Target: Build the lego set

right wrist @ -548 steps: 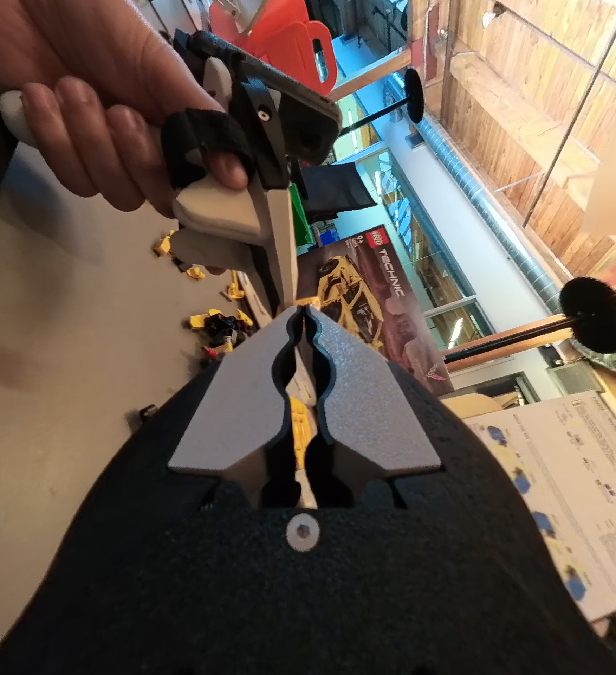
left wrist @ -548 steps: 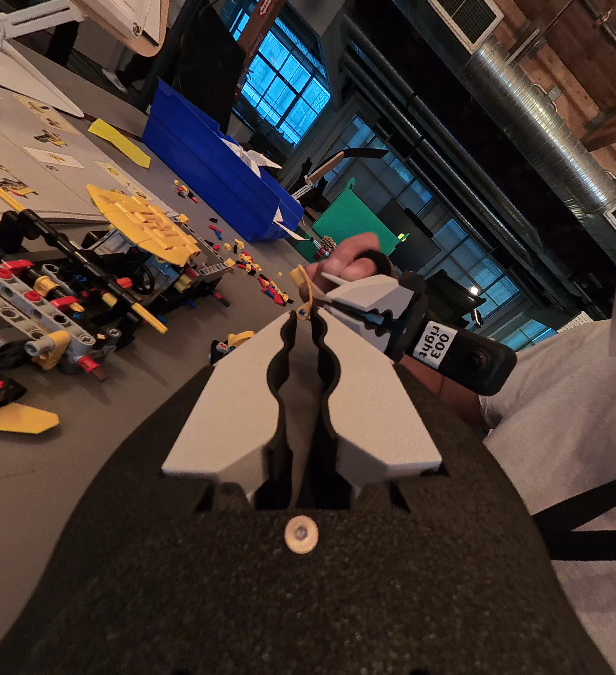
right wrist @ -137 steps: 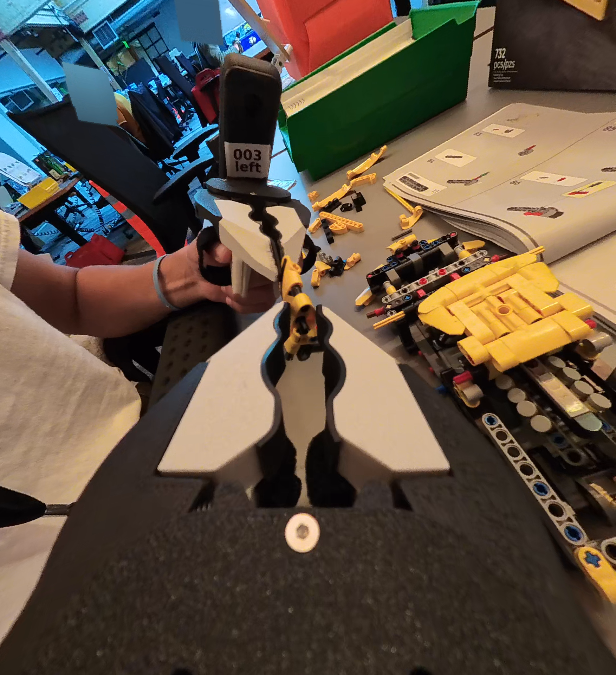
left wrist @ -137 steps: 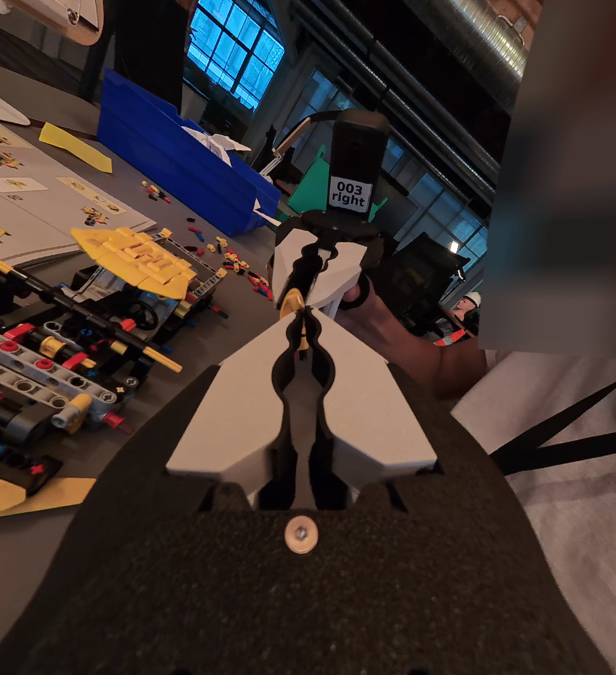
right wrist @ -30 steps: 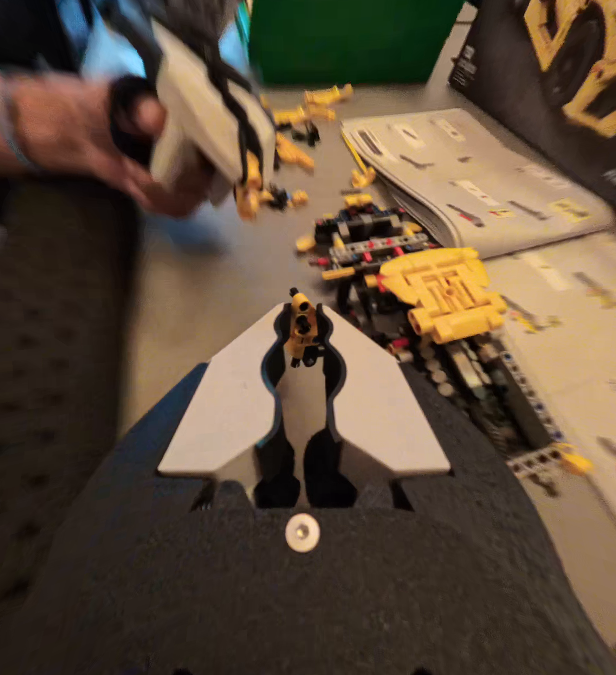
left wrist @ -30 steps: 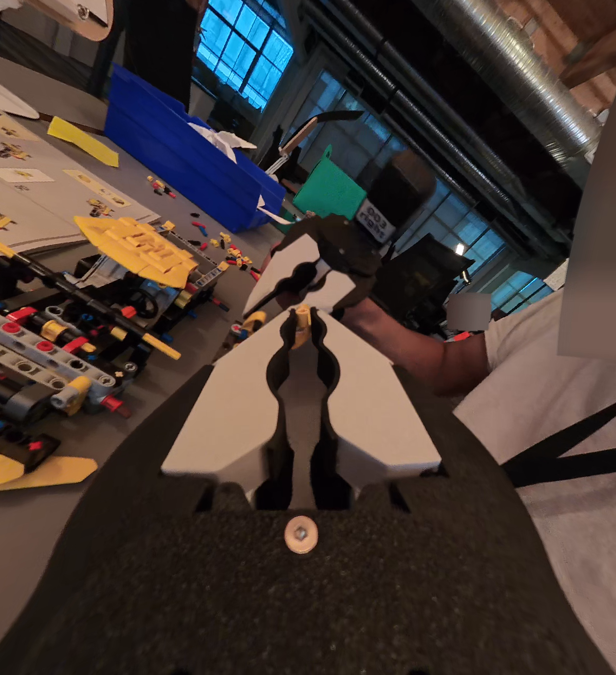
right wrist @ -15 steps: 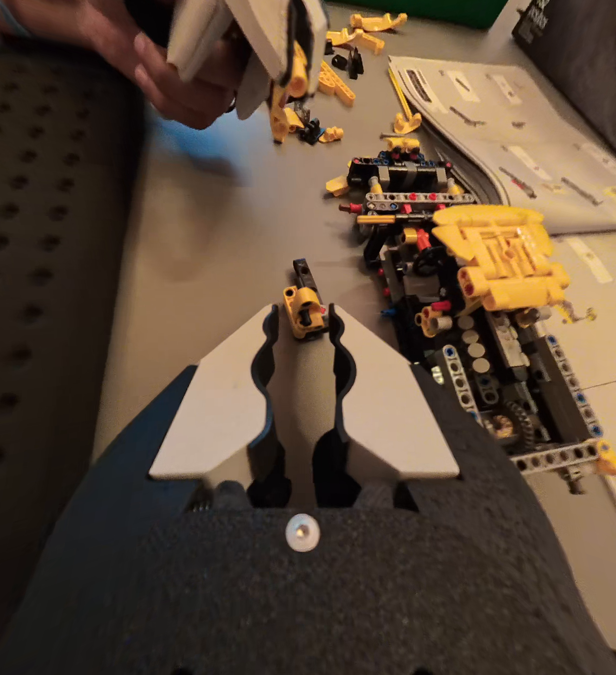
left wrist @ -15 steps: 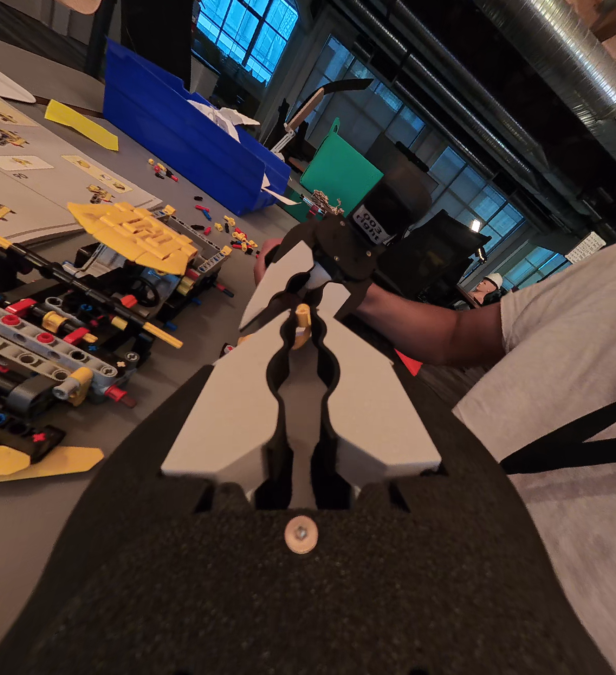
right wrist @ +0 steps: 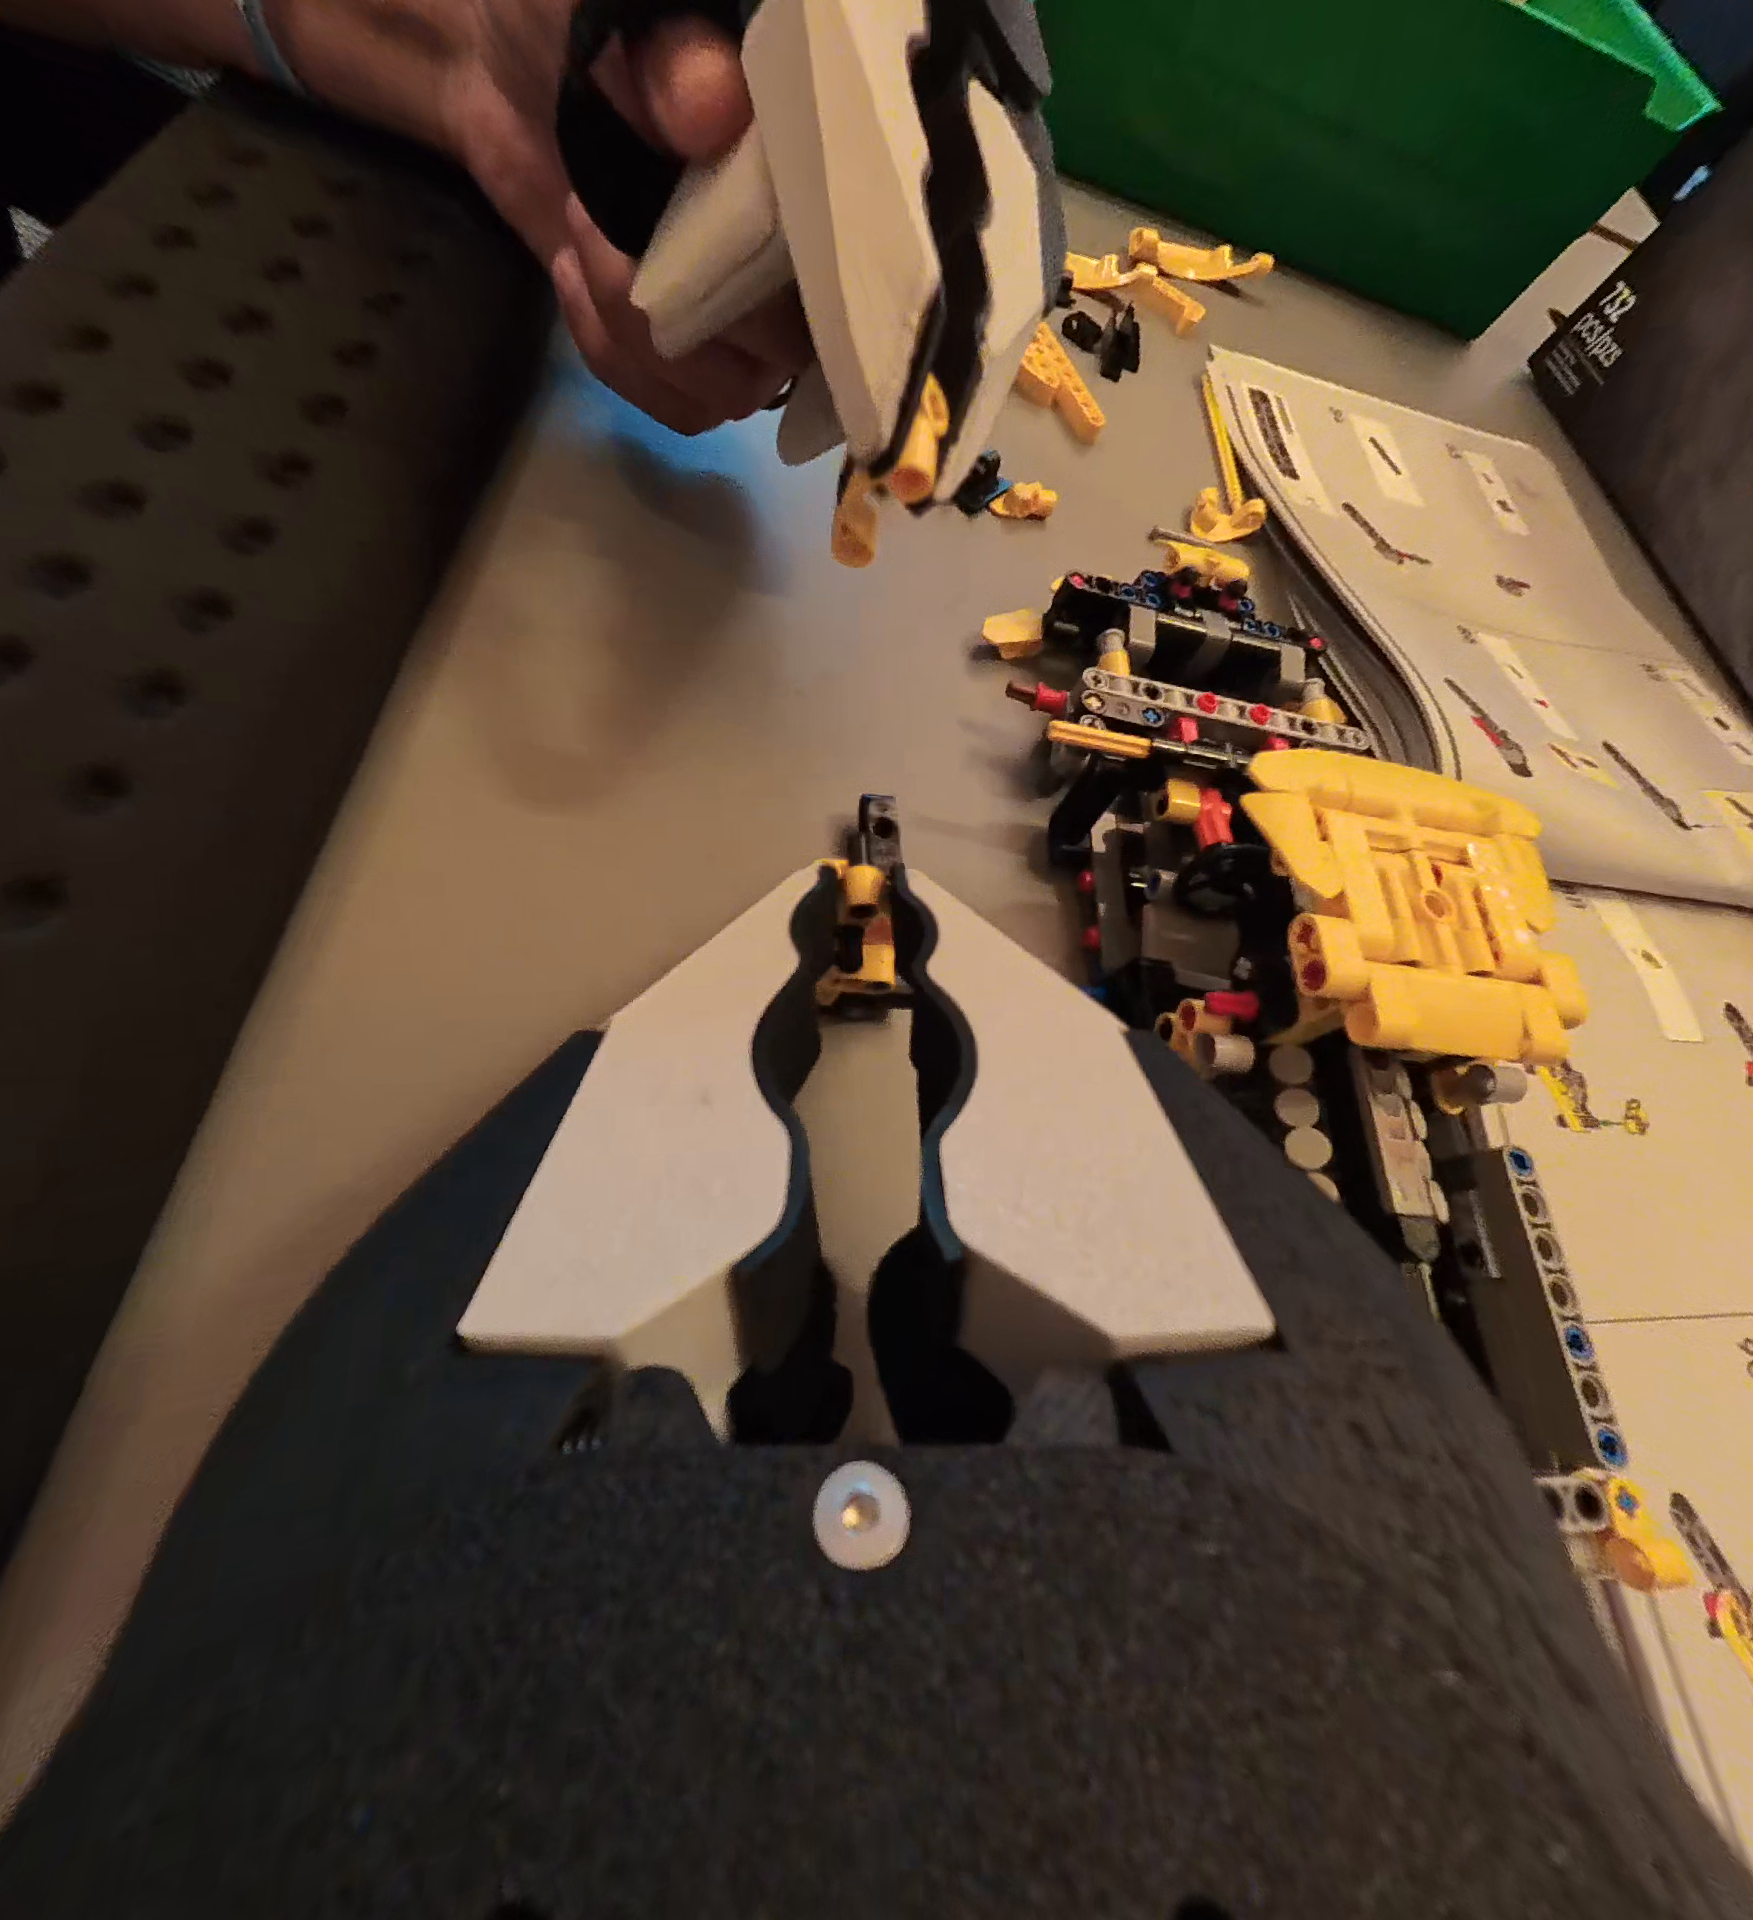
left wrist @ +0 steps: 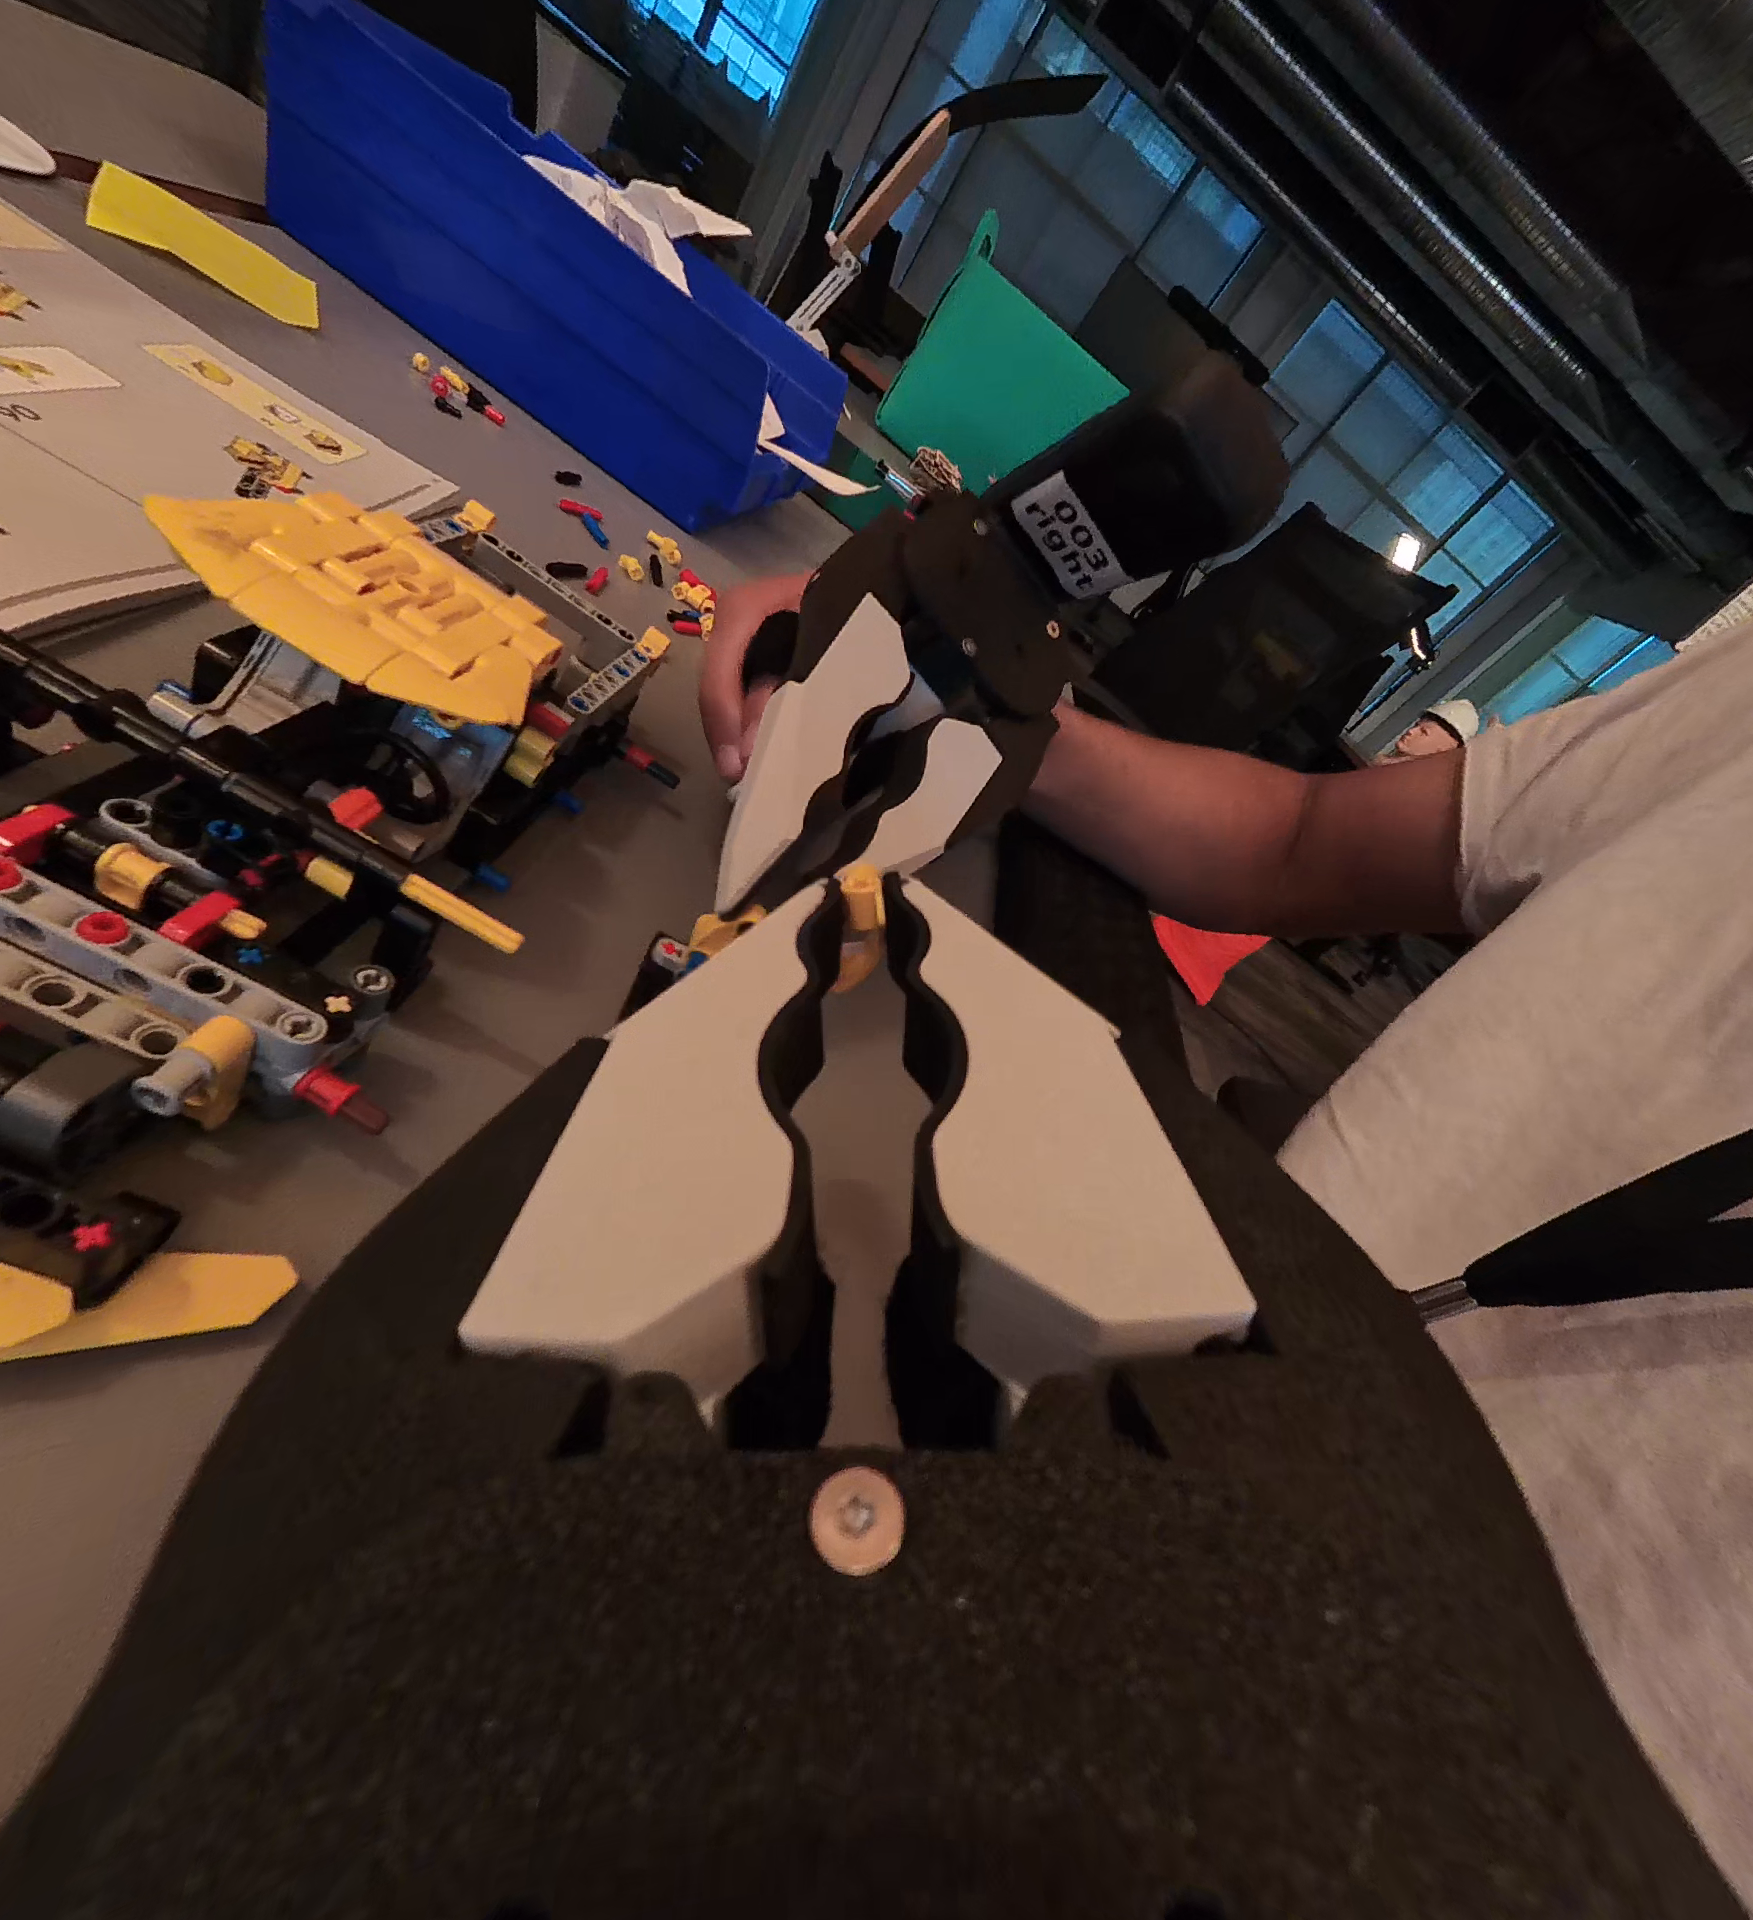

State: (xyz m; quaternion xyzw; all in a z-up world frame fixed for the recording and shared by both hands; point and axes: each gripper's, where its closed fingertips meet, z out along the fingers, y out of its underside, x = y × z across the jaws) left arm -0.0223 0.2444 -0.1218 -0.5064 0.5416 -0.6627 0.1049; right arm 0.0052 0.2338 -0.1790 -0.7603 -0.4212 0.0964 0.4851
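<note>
Your left gripper (left wrist: 859, 914) is clamped on a small yellow plastic connector piece (left wrist: 859, 925), held above the grey table (right wrist: 581, 790). Your right gripper (right wrist: 867, 935) pinches a small yellow-and-black brick sub-assembly (right wrist: 864, 925) low over the tabletop, beside the half-built yellow and black model car (right wrist: 1371, 935) and open instruction booklet (right wrist: 1537, 623).

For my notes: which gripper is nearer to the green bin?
Left. In the right wrist view, the left gripper hangs just before the green bin; the right gripper is down nearer the camera, farther back.
</note>
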